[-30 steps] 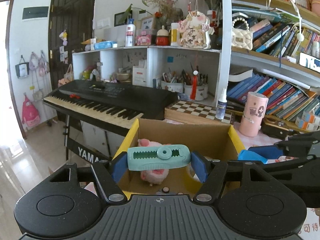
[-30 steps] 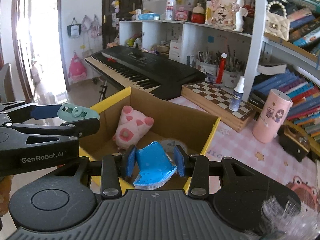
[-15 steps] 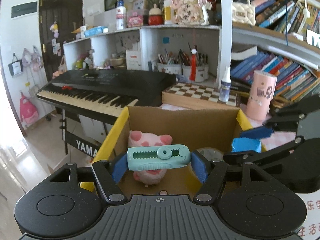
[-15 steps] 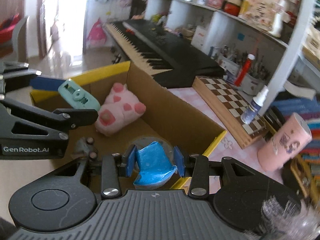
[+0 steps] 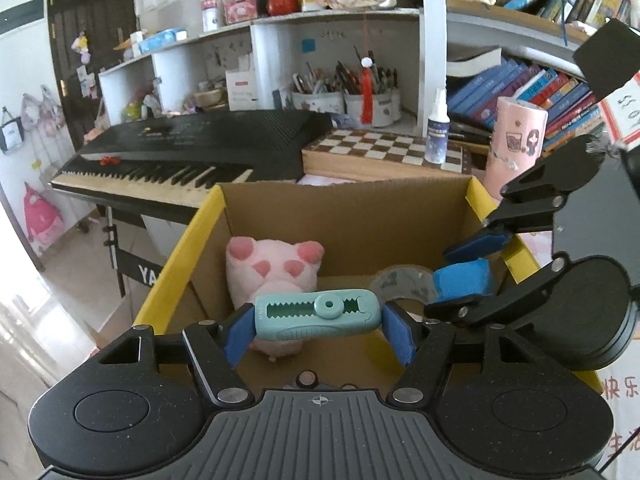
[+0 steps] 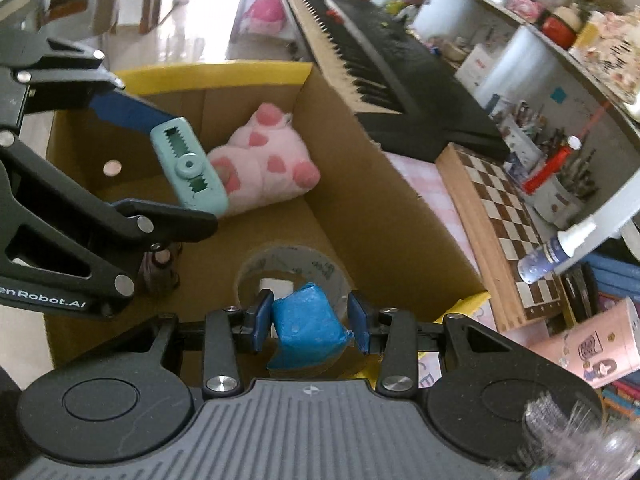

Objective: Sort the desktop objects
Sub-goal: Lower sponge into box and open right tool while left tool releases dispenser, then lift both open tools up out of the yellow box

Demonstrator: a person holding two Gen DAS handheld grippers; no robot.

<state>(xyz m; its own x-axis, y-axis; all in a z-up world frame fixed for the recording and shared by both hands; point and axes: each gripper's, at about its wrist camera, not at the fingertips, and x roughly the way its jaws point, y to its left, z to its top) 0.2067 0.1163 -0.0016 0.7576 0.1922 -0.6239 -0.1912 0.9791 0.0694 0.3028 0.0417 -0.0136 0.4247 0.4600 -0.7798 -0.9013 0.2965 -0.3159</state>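
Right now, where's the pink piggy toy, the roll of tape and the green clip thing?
pink piggy toy (image 5: pixel 276 264), left wrist view, its spotted body.
roll of tape (image 6: pixel 316 264), right wrist view, its rim.
green clip (image 5: pixel 316 314), left wrist view, its middle.

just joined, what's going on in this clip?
A person is sorting desk items into a cardboard box. The left tool grips a teal eraser and the right tool grips a blue packet, both held over the open box. A pink plush toy and a tape roll already lie inside.
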